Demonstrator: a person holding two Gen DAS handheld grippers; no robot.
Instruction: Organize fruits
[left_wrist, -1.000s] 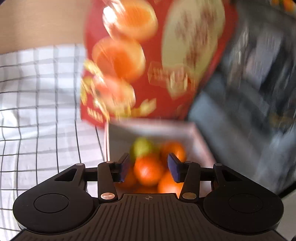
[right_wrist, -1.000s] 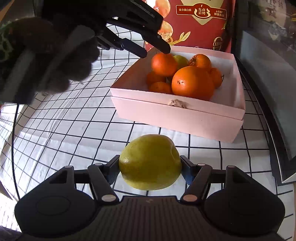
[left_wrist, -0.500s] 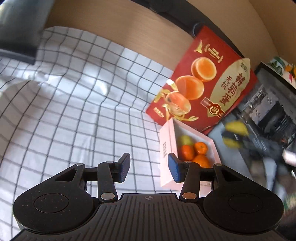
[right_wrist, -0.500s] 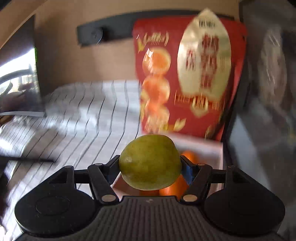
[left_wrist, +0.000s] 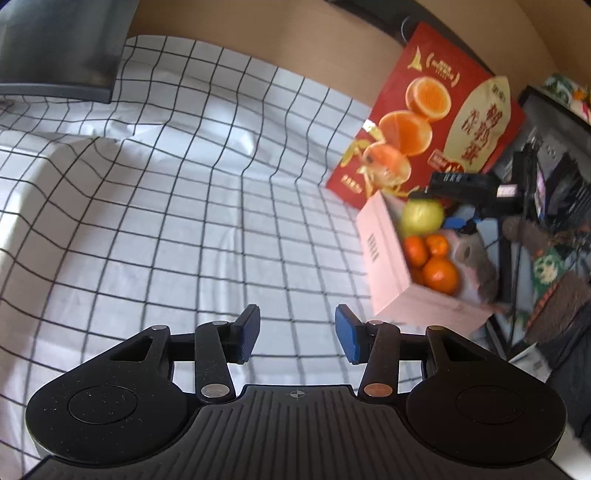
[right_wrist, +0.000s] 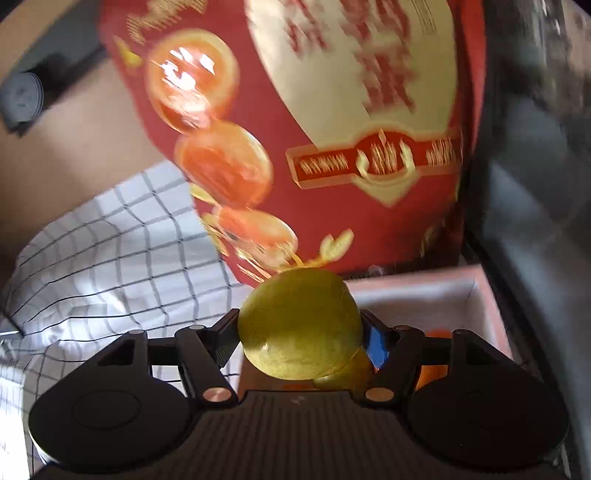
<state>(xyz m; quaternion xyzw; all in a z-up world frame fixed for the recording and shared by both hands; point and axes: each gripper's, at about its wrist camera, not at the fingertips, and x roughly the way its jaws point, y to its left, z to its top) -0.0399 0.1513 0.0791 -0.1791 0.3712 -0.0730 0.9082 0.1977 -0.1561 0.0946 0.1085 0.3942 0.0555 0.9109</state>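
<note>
Right gripper (right_wrist: 301, 341) is clamped on the green-yellow fruit (right_wrist: 300, 328), held directly above the pink box (left_wrist: 384, 254), at its end nearest the red carton (left_wrist: 428, 122). Left gripper (left_wrist: 297, 334) stands apart and empty, well clear of the box. Inside the box lie oranges (left_wrist: 439, 275); release point lies straight down.

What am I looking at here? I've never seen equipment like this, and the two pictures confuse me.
These are two hand-held grippers, each with a wide-angle camera looking along its two fingers. One picture is from the left gripper: its jaws stand open with nothing between them, above a checked cloth. To its right sits a pink box of oranges, with a red carton behind it. The other picture is from the right gripper, which grips a yellow-green fruit over that box.
</note>
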